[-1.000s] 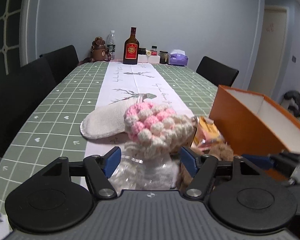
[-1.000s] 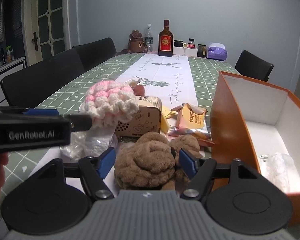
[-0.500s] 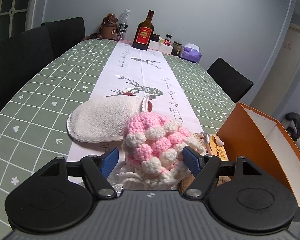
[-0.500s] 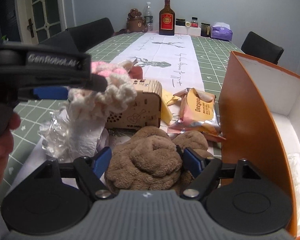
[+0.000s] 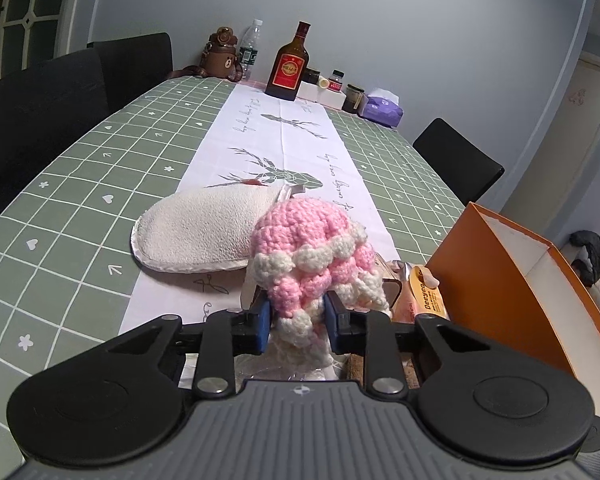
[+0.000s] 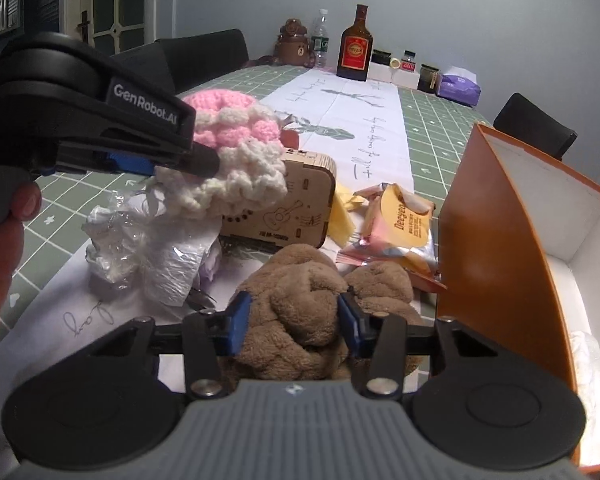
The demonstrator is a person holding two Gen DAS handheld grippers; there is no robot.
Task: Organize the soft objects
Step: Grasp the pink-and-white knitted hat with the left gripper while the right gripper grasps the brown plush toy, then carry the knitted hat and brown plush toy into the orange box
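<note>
A pink and white crocheted piece sits between the blue pads of my left gripper, whose jaws are closing and press on its lower part. In the right wrist view the same crocheted piece shows beside the left gripper's black arm. A brown plush toy lies between the pads of my right gripper, whose jaws are closing and squeeze it from both sides. A cream mitt lies flat on the white runner.
An orange box with a white inside stands open at the right. A wooden box, snack packets and crumpled clear plastic lie near the front. A brown bottle and jars stand at the table's far end.
Both grippers' jaws have narrowed: the left onto the crocheted piece, the right onto the brown plush. The left gripper has shifted and rolled a little.
</note>
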